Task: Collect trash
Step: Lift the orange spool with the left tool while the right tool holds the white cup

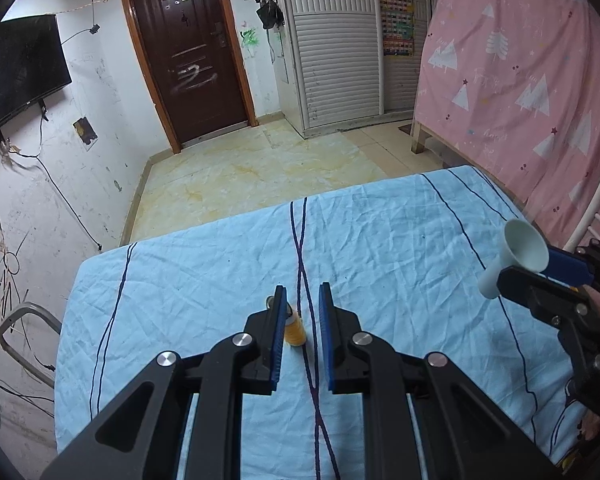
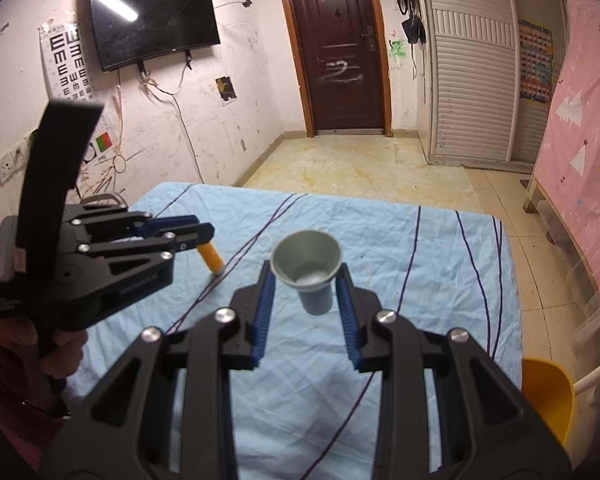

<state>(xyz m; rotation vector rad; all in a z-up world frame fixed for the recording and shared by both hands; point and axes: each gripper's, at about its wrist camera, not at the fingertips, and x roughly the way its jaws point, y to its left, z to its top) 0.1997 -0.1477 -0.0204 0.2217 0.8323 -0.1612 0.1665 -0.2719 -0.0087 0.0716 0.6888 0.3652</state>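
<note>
Collection step, pick-up phase. The flared cup (image 2: 306, 280) is clamped between the fingers of the right gripper (image 2: 306, 270) and is carried clear of the blue striped cloth (image 1: 380, 240) that covers the table. The left gripper (image 1: 303, 292) is drawn almost fully together. The small orange bottle (image 1: 295, 330) is seen tilted just under its tips, against one finger, with its base at the cloth. Whether the bottle is actually pinched cannot be told, and striped cloth is visible through the narrow gap between the pads. The grasp on the bottle is therefore judged unconfirmed. Before anything is carried off, the hold should be checked and, if lost, the jaws reopened and set around the bottle's body. No bin is identified with certainty, though a yellow rounded object (image 2: 548, 392) is seen beside the table.
</note>
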